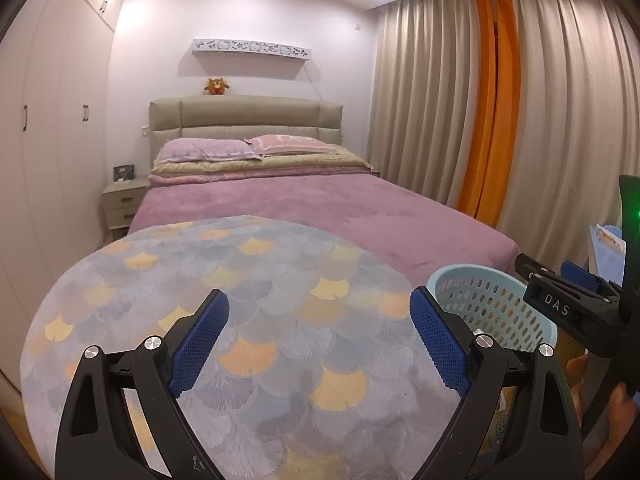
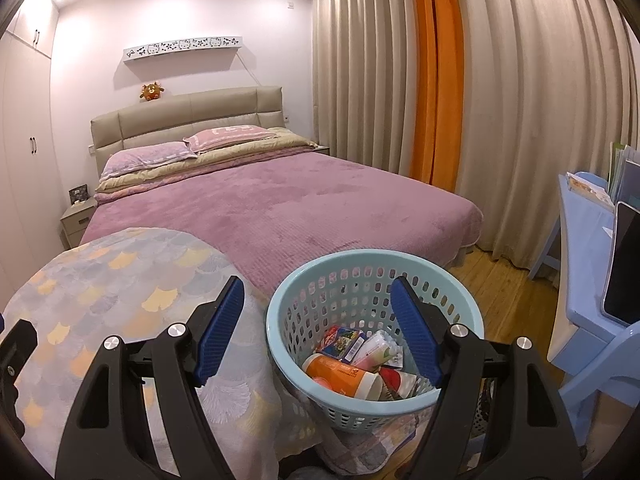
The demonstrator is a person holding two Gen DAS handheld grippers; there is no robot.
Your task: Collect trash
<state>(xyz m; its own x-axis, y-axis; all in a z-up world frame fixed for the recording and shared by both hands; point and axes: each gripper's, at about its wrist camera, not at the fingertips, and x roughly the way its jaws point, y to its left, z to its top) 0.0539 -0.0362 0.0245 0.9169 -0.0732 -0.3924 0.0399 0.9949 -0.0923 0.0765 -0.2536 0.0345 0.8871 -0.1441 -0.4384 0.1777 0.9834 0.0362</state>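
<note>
Standing at the foot of the bed, I see both tools raised and empty. The left hand-held gripper is spread wide over the fan-patterned cloth that covers a rounded surface, and nothing lies between its blue pads. The right hand-held gripper is just as wide, its jaws straddling the near side of the pale blue basket, gripping nothing.

The trash is already in that basket: an orange tub, a printed carton, a white and pink wrapper and some crumpled bits, all heaped at the bottom. The basket stands just beside the cloth, at its right edge. I cannot find any loose litter on the cloth, the bed or the wooden floor from here, so the collecting looks close to finished, or the next piece lies out of view.

To do this step well, I would say sweep the eye over the cloth's folds and the floor near the blue desk before moving on. If another piece turns up, come at it from above with jaws wide, close on its firm part, and let go low inside the rim so it does not bounce off the heap. Keep the right tool's finger off the basket wall; a nudge could tip it.
</note>
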